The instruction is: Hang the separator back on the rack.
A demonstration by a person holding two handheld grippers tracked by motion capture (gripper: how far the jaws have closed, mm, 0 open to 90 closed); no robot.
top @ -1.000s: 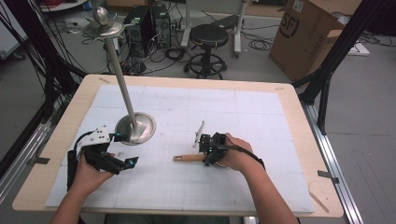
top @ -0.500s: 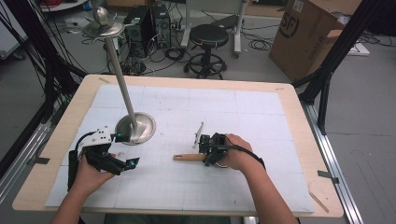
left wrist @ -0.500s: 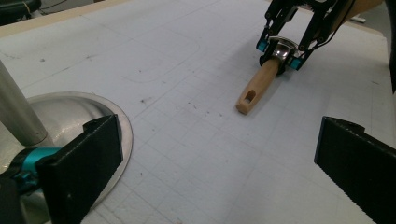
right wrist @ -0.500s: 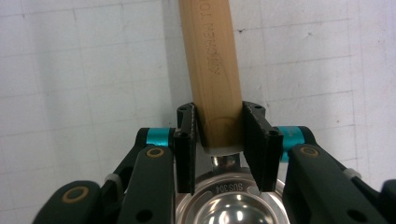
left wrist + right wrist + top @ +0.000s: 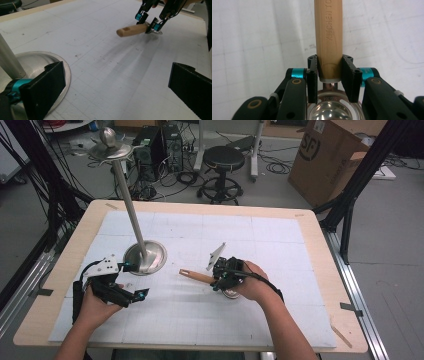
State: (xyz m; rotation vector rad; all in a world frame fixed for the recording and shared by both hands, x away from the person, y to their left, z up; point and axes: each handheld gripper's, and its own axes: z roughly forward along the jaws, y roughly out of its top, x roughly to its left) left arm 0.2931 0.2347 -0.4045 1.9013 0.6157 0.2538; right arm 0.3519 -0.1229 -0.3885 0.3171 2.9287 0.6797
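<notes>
Our right gripper [image 5: 329, 80] has just closed its jaws on the round, pale wooden handle [image 5: 328, 37] of a small steel strainer [image 5: 329, 110], near the bench's middle. The handle looks stiff, light and unslippery, so gripping beside the bowl seems sound. Our left gripper [image 5: 112, 92] stands wide, holding nothing, beside the domed metal stand base [image 5: 37, 62] toward the bench's left edge.

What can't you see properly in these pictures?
- High view: the bowl of the wooden-handled strainer is covered by the right gripper and hand.
- Right gripper view: the bowl is cut off by the bottom edge.
- Left gripper view: the stand's pole is cut off by the left edge.
</notes>
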